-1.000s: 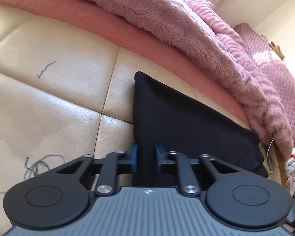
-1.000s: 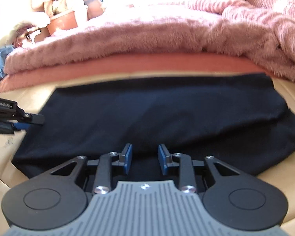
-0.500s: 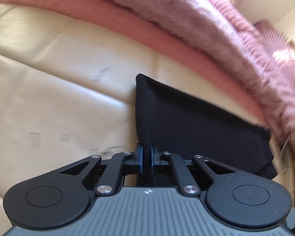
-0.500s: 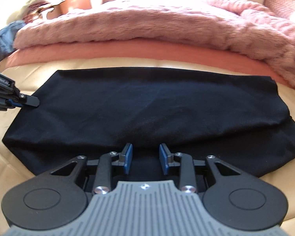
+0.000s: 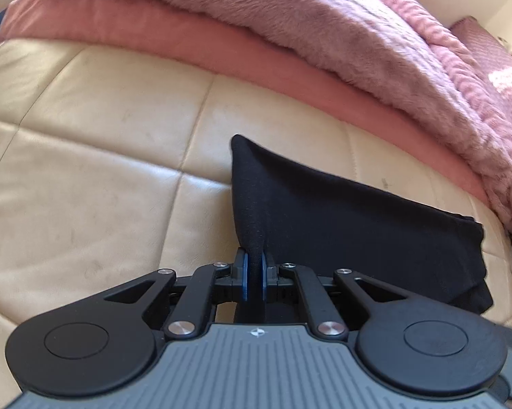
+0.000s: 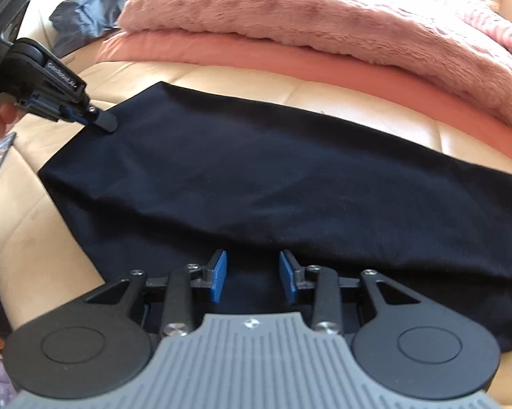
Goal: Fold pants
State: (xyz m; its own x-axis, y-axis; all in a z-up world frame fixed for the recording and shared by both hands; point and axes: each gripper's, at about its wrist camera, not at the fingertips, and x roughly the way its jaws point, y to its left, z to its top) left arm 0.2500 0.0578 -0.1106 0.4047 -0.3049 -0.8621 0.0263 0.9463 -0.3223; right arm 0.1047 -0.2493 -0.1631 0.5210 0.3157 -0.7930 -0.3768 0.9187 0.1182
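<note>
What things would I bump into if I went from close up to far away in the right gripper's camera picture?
Right gripper, its jaws opening with nothing pinched → black pants → cream leather cushion → salmon-pink blanket → fluffy pink blanket.

We see the black pants (image 6: 290, 184) spread flat on the cream cushion (image 5: 85, 156), folded lengthwise into one long dark band that runs alongside the cushion's far edge. The cloth looks soft and matte, with shallow creases across its middle. At one end, a corner (image 5: 252, 204) is lifted off the cushion into a pinched, upright ridge, while the opposite end lies slack near the cushion's other side, its layers slightly offset.
</note>
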